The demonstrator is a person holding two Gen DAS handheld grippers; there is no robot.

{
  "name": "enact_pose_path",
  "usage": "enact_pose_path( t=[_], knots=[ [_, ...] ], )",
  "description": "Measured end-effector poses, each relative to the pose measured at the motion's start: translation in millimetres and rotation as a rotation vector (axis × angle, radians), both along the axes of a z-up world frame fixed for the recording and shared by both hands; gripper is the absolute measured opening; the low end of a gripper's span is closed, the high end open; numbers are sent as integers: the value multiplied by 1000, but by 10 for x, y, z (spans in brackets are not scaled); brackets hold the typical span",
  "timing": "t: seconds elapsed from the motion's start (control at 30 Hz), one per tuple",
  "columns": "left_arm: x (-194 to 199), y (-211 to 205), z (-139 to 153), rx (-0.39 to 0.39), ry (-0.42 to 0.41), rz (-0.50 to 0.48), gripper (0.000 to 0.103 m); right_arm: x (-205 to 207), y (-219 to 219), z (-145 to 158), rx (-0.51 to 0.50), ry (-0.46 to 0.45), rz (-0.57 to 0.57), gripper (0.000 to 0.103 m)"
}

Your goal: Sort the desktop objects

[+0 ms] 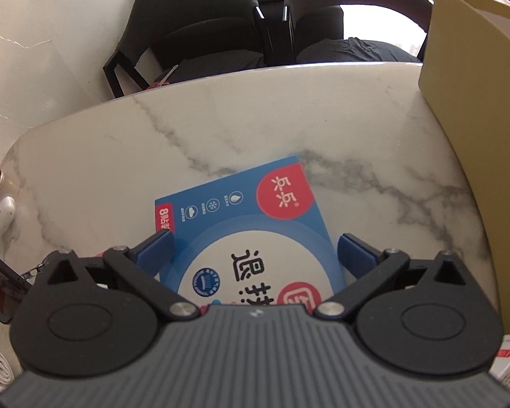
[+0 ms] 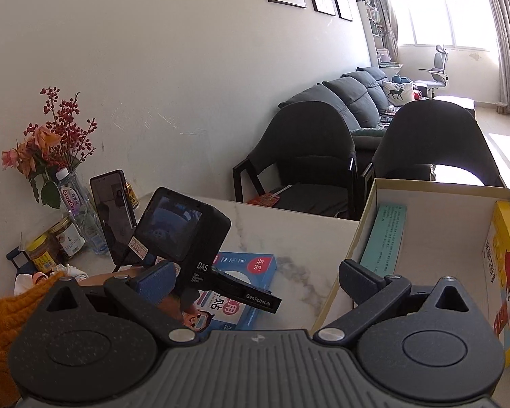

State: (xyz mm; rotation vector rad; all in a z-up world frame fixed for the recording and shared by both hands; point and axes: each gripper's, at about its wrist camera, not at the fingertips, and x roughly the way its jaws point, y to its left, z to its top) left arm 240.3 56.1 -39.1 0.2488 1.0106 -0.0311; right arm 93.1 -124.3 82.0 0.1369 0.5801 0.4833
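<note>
The blue box [image 1: 244,234] has its near end hidden under the left gripper [image 1: 255,251], at six o'clock.

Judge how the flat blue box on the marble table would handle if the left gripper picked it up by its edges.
The blue box looks like thin printed cardboard, so probably light and fairly stiff, though its sides may dent under a hard squeeze. Lying flat on the smooth marble table, it would likely slide rather than tip. The open left gripper barely straddles it.
</note>
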Motion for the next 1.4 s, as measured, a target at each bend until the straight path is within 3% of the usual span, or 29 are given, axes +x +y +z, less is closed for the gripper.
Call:
enact_pose_path(
  t=[0.1,0.2,0.3,0.57,0.8,1.0,1.2,1.4],
  knots=[
    [7,5,10,-1,0,15,101,26,-40,-36,11,16,-13,102],
    [-25,5,35,-2,-21,5,91,35,-86,-67,31,25,-24,102],
    [-36,25,46,-16,-27,7,90,31,-129,-96,50,34,-29,102],
    [-9,310,168,-213,-26,45,86,15,-164,-90,31,23,-29,102],
    [-13,283,174,-208,-31,30,86,62,-99,-98,25,31,-16,102],
    [1,577,295,-374,-31,94,89,126,-21,-82,-9,35,-1,102],
    [-302,766,507,-431,-102,62,94,213,54,-47,-41,36,3,102],
    [-779,977,600,-501,-175,10,92,361,49,34,5,64,26,97]
  ],
)
